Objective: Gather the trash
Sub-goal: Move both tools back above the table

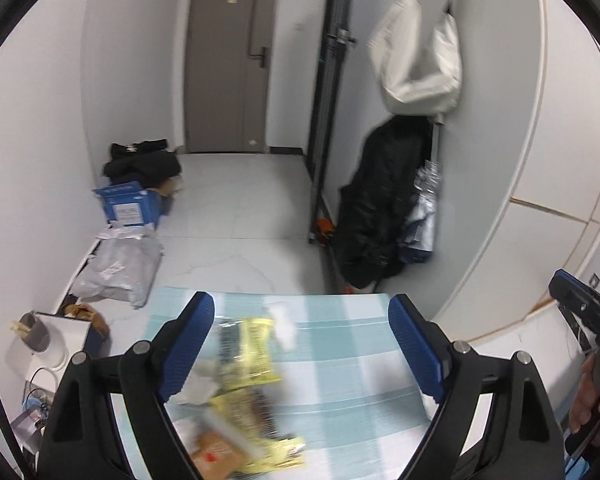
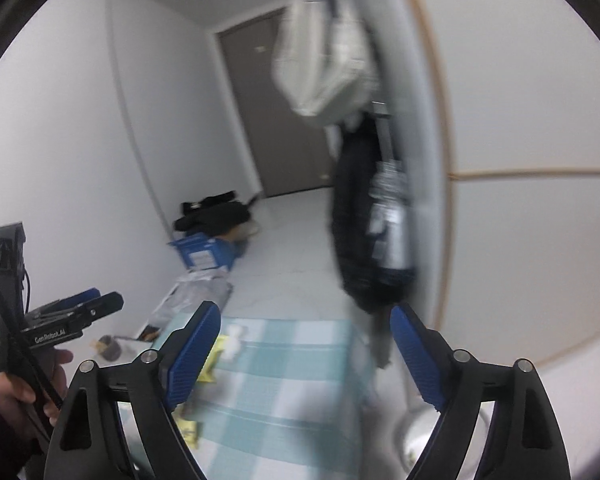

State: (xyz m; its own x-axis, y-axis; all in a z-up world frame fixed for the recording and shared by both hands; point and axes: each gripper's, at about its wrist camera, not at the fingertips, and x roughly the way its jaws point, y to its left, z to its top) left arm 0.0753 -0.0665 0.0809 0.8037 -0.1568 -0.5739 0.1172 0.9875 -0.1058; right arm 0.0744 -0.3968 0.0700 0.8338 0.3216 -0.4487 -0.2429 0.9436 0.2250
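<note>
While both tools hung in mid-air above the checked tablecloth [image 1: 340, 344], the left gripper [image 1: 300, 344] and the right gripper [image 2: 304, 352] stood with their blue-padded jaws spread wide and nothing between them. No earlier frame bears on how they got there, and neither pad touched anything.

On the cloth's left half lay the trash — yellow snack wrappers [image 1: 252, 348], a crumpled white tissue [image 1: 198, 390], a white scrap [image 1: 284, 322] toward the cloth's far edge and a brown packet [image 1: 216, 450] at its near edge, all blurred. The cloth's right half was bare.

A hand [image 1: 592, 400] at the cloth's right side held the right tool; in the right wrist view another hand [image 2: 24, 392], in a dark sleeve, held the left tool to the left of the cloth.

Beyond the cloth's far edge stretched a pale tiled floor [image 1: 240, 208] ending at a grey door [image 1: 228, 60]. Left of the cloth and further back lay a grey plastic mailer [image 1: 120, 268], then a blue box [image 1: 130, 204] and a heap of black clothing [image 1: 144, 162] against the wall. Right of the cloth's far corner hung a black coat [image 1: 380, 208] with a white bag [image 1: 420, 52] above it — a folded silver umbrella [image 1: 426, 200] just beside the coat. A small grey cup [image 1: 34, 332] stood off the cloth's left side.
</note>
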